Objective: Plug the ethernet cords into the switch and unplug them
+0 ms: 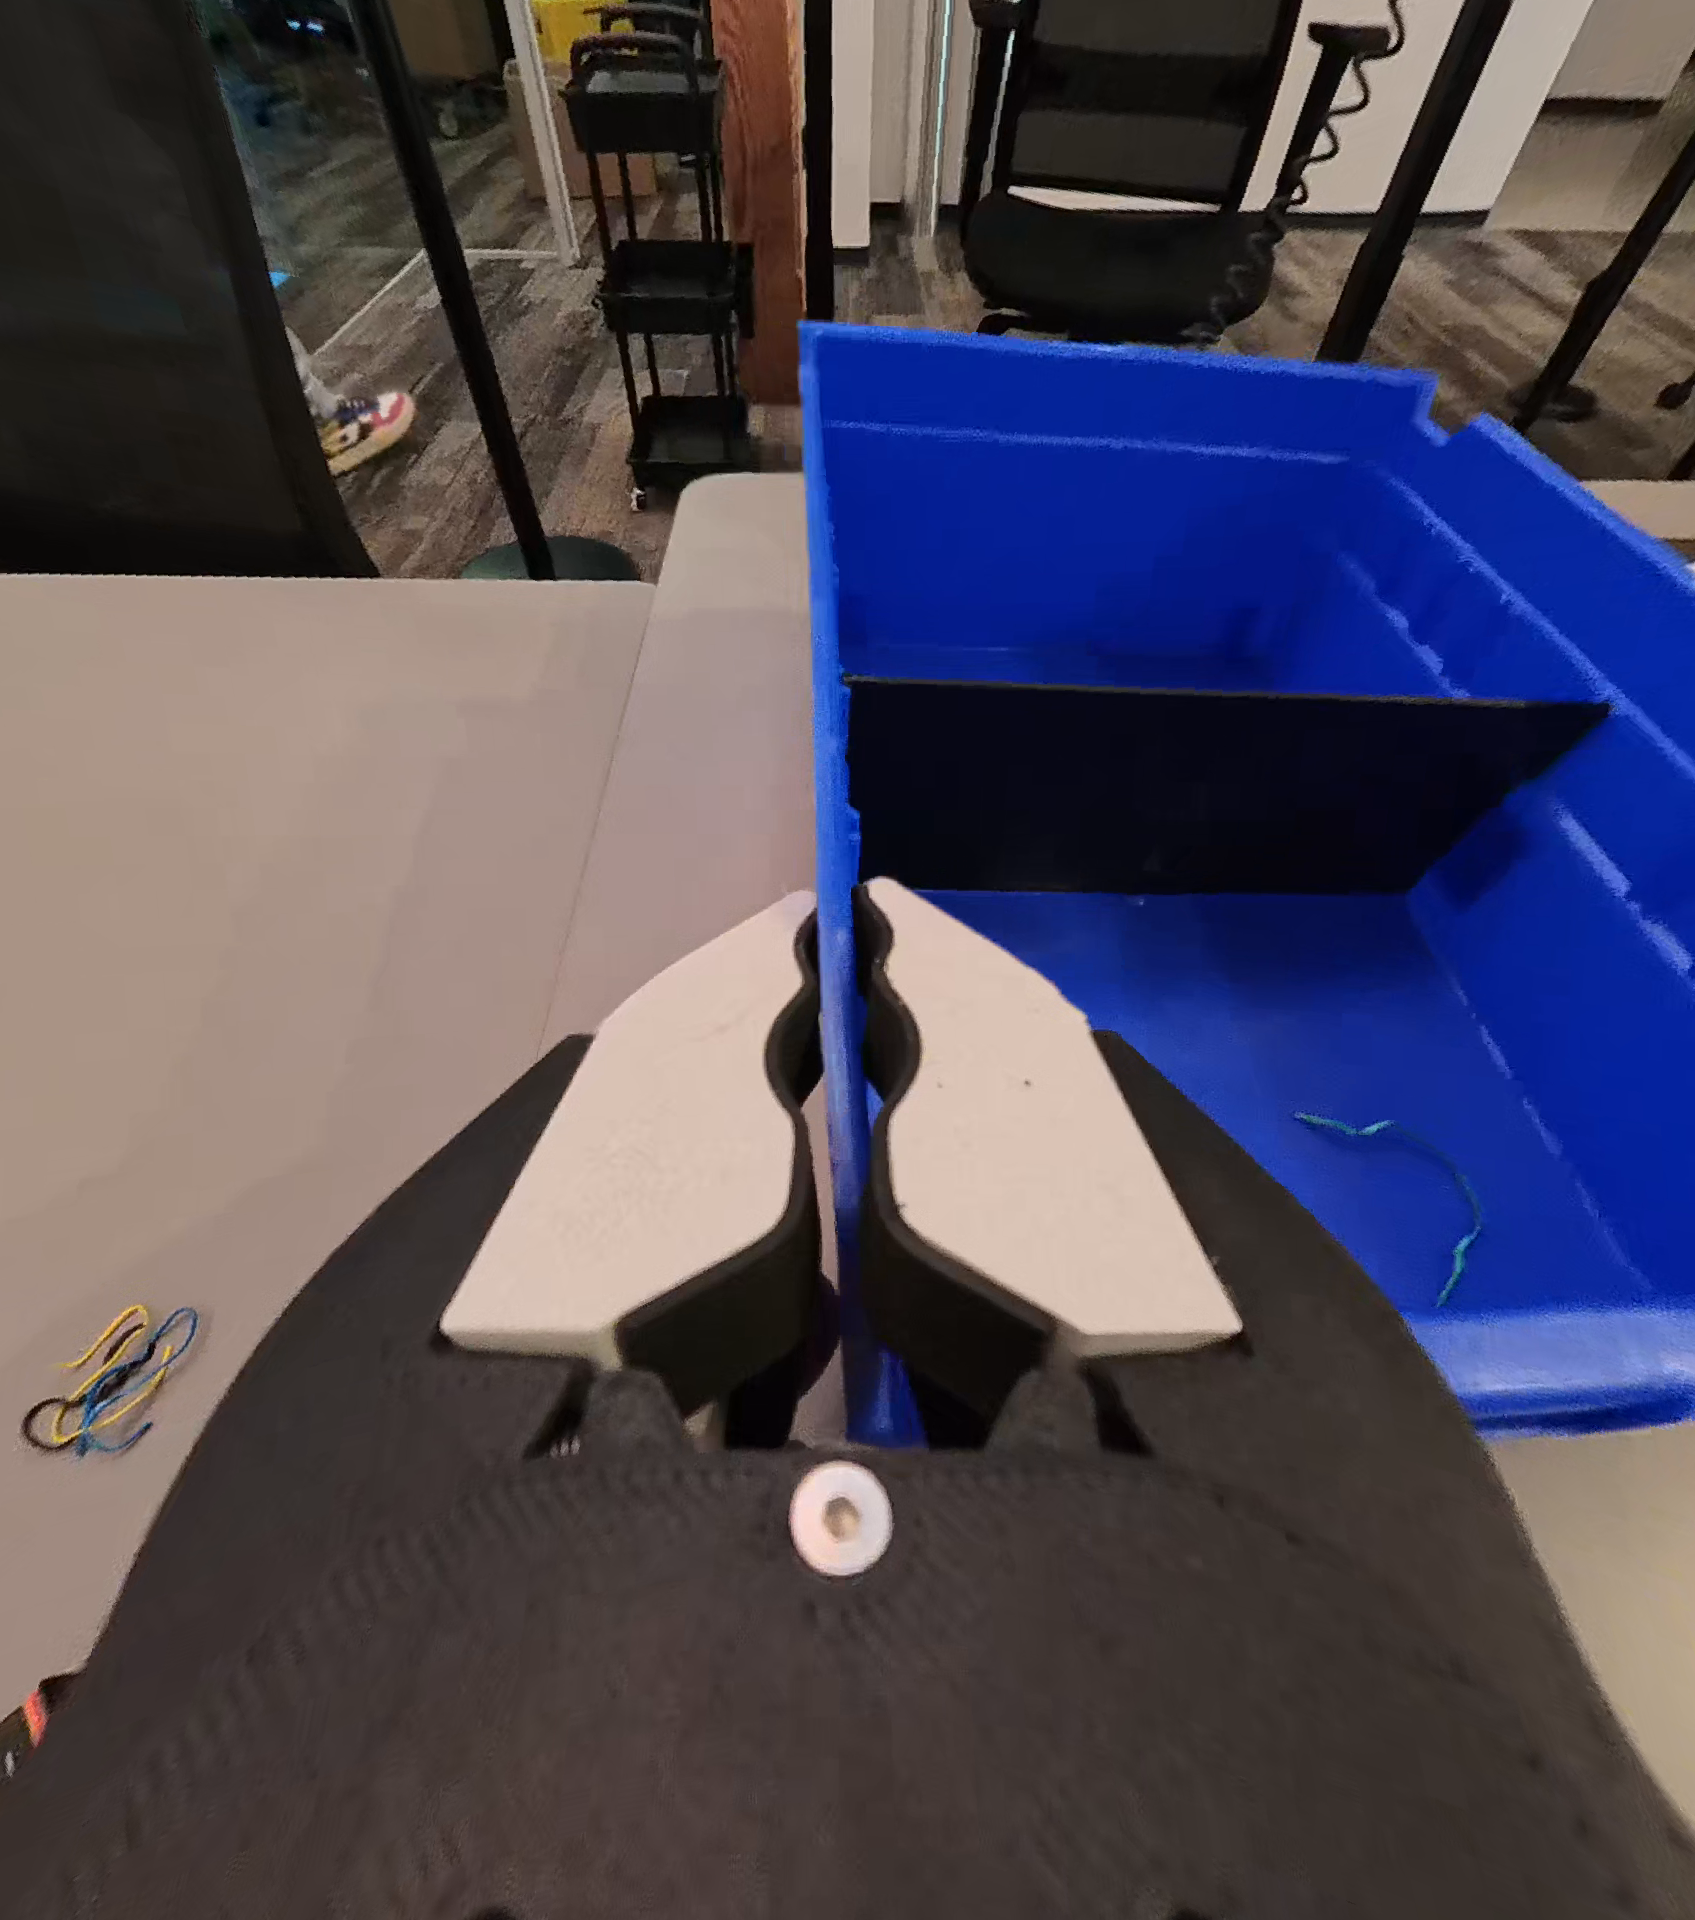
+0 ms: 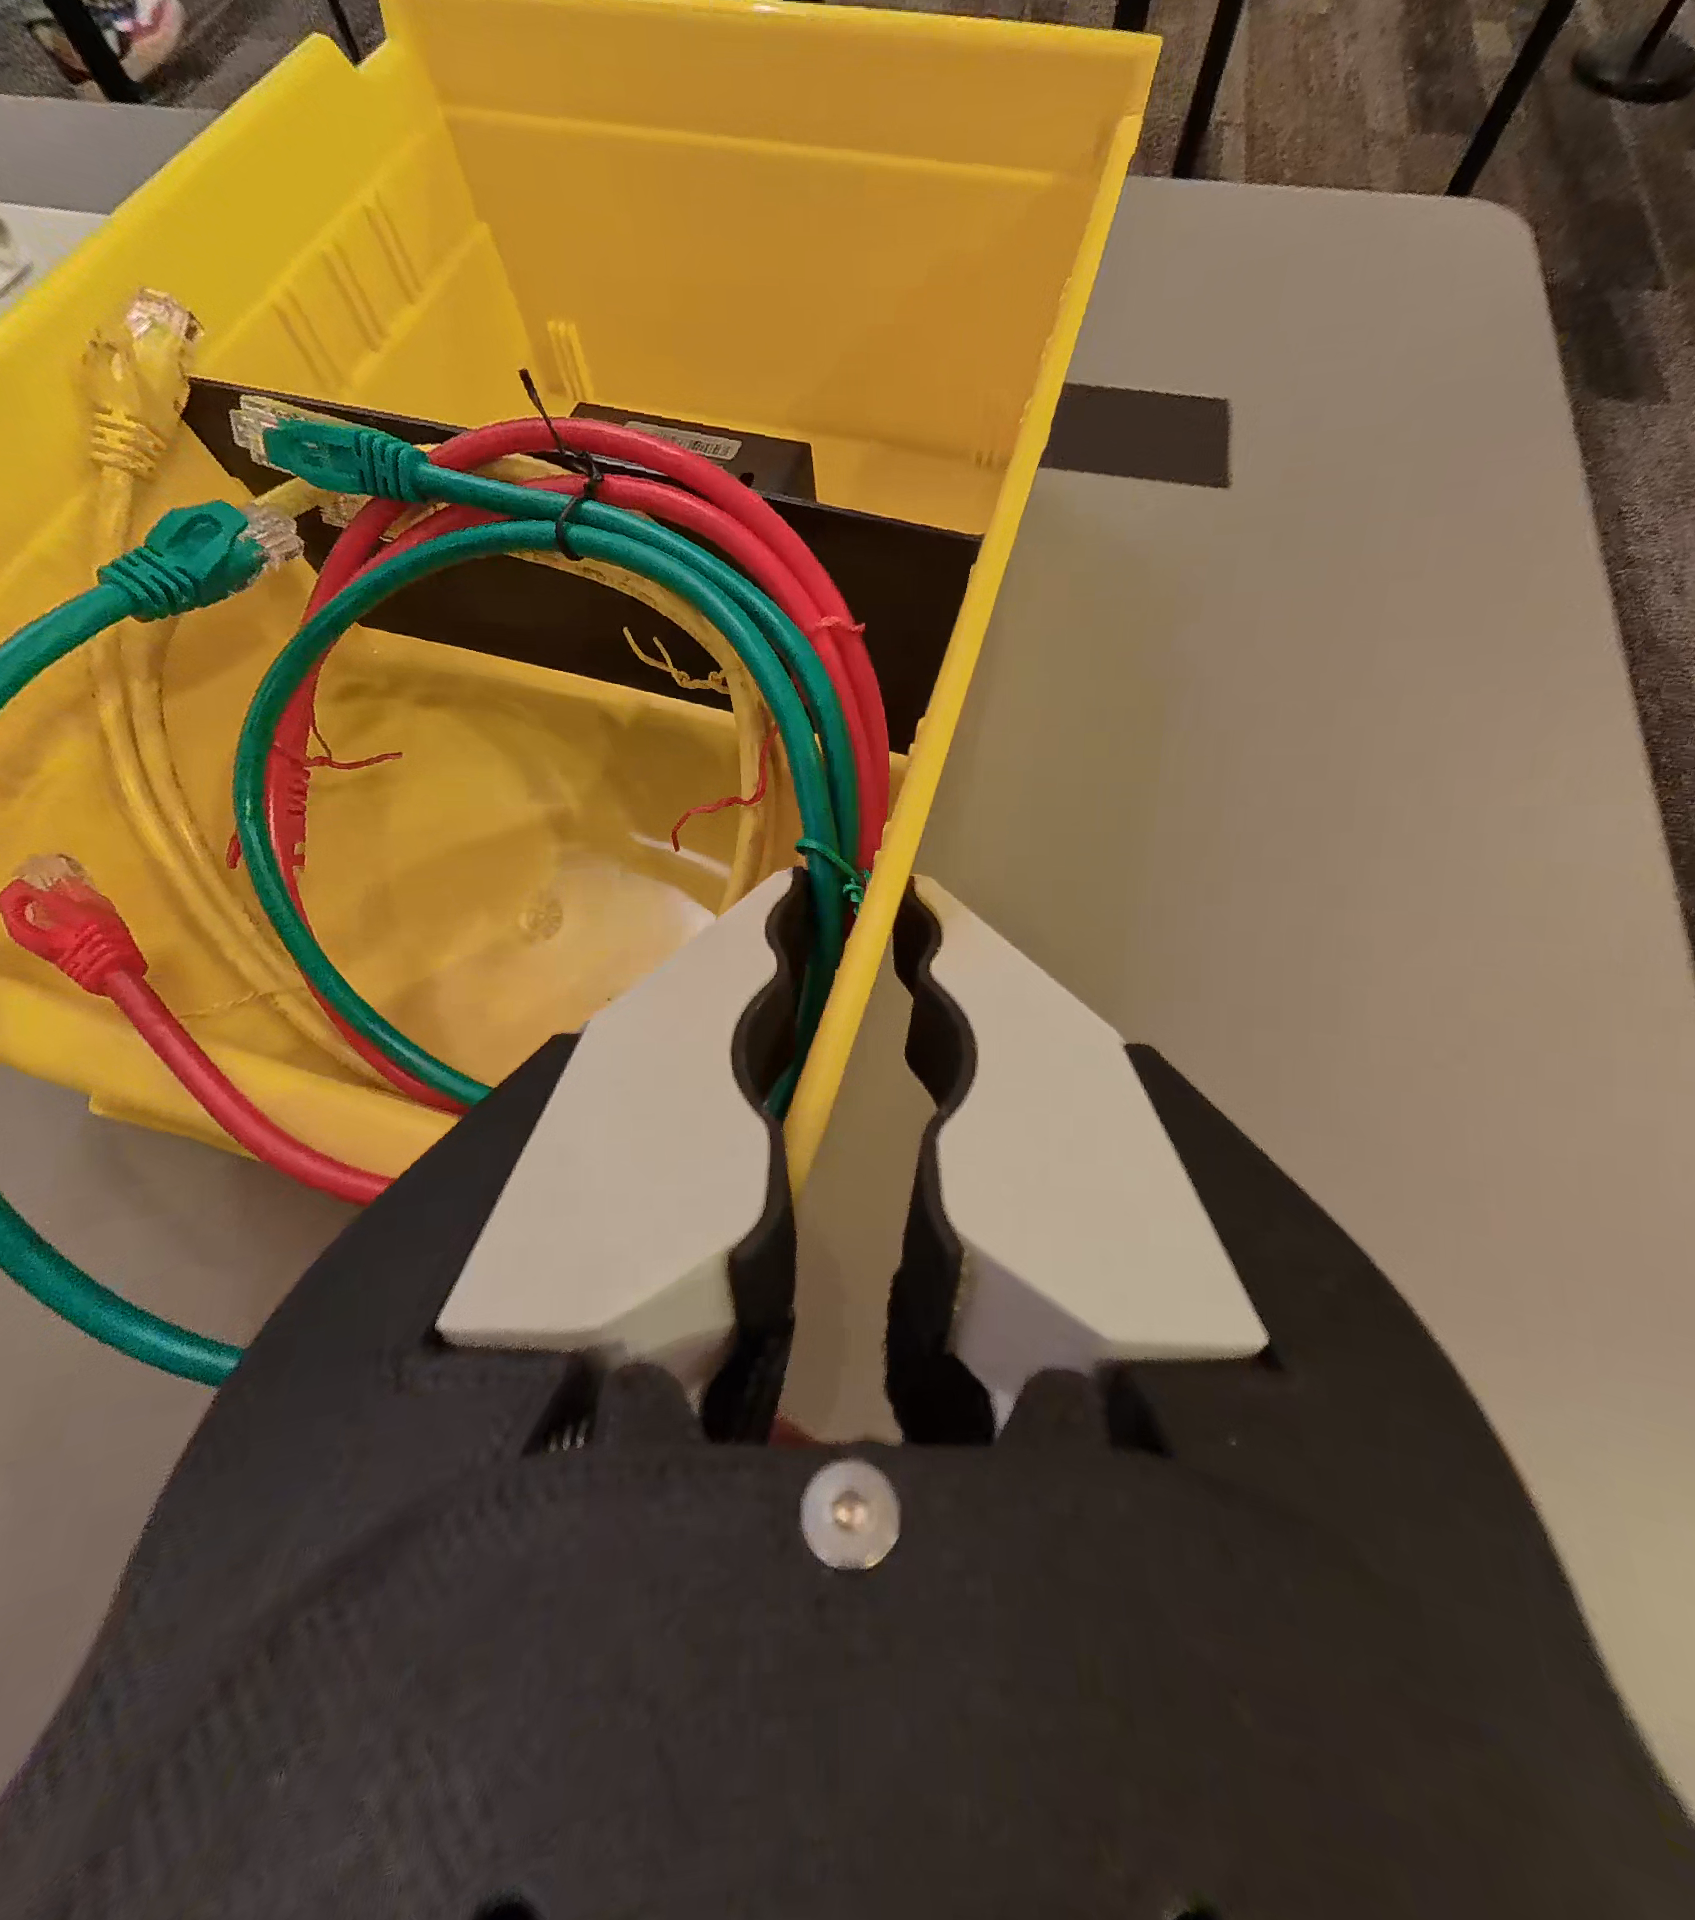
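Note:
A yellow bin (image 2: 770, 260) holds coiled green (image 2: 12, 707), red (image 2: 199, 1070) and yellow (image 2: 131, 416) ethernet cords, all unplugged. The green and red cords hang over its front edge. A black switch (image 2: 697, 452) lies behind a black divider (image 2: 614, 623). My right gripper (image 2: 851, 894) straddles the bin's right wall. Its jaws are narrowly apart, with table showing beside the right finger. My left gripper (image 1: 835, 904) is shut on the left wall of a blue bin (image 1: 1134, 520).
The blue bin has a black divider (image 1: 1186, 790) and a loose green twist tie (image 1: 1425, 1174). A bundle of wire ties (image 1: 110, 1371) lies on the grey table (image 1: 251, 883). A black strip (image 2: 1144, 436) lies right of the yellow bin. A chair (image 1: 1134, 208) and a cart (image 1: 677, 312) stand beyond. The gap from one gripper's tips to the other's is roughly 90 cm.

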Motion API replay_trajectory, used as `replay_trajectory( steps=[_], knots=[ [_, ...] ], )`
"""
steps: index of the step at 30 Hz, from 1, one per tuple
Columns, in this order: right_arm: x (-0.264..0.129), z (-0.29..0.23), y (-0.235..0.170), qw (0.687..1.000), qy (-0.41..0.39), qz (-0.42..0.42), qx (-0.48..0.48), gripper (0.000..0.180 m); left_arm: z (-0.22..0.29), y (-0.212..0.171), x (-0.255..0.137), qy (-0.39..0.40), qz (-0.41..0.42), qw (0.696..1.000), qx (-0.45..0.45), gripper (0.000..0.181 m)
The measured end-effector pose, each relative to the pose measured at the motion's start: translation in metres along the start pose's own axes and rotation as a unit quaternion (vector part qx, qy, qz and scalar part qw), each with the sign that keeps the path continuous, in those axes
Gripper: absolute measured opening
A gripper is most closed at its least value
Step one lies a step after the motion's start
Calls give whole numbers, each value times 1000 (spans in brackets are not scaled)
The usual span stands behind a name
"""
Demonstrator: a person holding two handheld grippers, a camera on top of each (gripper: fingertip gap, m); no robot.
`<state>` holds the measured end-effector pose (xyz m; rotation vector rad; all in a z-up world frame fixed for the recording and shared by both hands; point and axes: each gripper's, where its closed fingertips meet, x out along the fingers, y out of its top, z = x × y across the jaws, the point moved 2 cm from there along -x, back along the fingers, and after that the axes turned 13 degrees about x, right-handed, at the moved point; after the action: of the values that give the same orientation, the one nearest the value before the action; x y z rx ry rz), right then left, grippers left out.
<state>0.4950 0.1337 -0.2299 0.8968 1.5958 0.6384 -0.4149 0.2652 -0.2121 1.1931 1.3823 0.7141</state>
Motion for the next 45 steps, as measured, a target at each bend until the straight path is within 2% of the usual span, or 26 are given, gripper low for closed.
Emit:
replay_trajectory(
  steps=[10,16,30,42,45],
  knots=[
    [-11,-96,-32,998,48,-35,-14,13,-3,19,-33,-16,37,998,50,3],
    [-15,-156,-51,996,75,-48,-21,14,-9,24,-64,3,64,994,83,3],
    [3,-301,-77,990,138,-35,12,19,-16,13,-116,62,152,985,61,3],
    [26,-450,-91,953,267,-22,144,35,-67,11,-165,120,197,973,5,3],
    [32,-487,-89,934,305,-16,183,47,-81,12,-174,135,197,971,1,2]
  ],
)
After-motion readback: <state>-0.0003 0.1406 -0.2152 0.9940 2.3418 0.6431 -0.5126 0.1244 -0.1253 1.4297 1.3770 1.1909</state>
